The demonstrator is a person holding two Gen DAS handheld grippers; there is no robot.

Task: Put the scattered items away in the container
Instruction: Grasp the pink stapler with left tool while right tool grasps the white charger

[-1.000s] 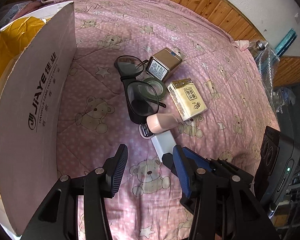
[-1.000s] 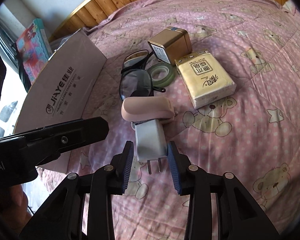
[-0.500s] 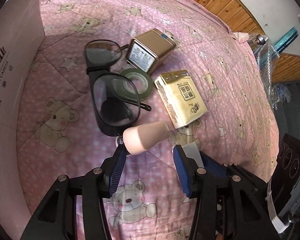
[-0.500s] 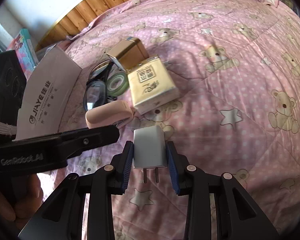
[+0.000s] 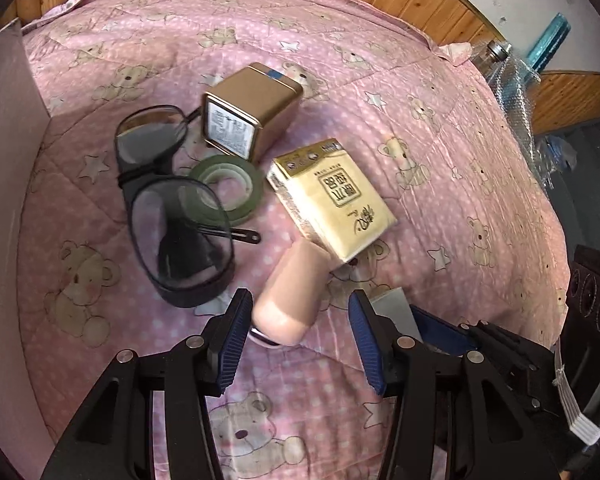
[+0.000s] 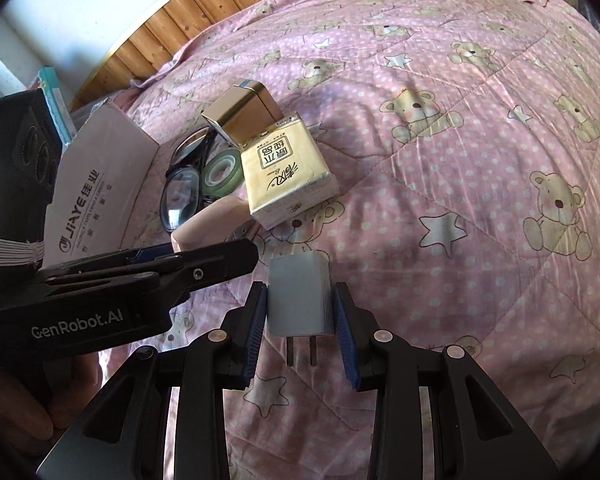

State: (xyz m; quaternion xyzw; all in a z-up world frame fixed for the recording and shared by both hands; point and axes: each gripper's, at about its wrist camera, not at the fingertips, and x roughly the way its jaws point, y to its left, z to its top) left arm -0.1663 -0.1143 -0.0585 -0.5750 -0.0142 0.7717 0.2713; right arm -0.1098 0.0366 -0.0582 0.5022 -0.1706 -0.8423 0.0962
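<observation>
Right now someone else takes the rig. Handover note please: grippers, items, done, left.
Right gripper: shut on the white charger, lifted, prongs toward the camera.
Left gripper: open, straddling the near end of the pink case, not closed.
On the quilt: glasses, green tape roll, gold tin, tissue pack resting partly on the pink case.
Cardboard box: at the left; its inside is not visible.
Done: charger picked up.
Left: box the charger, grasp the case, then the other four items.
</observation>
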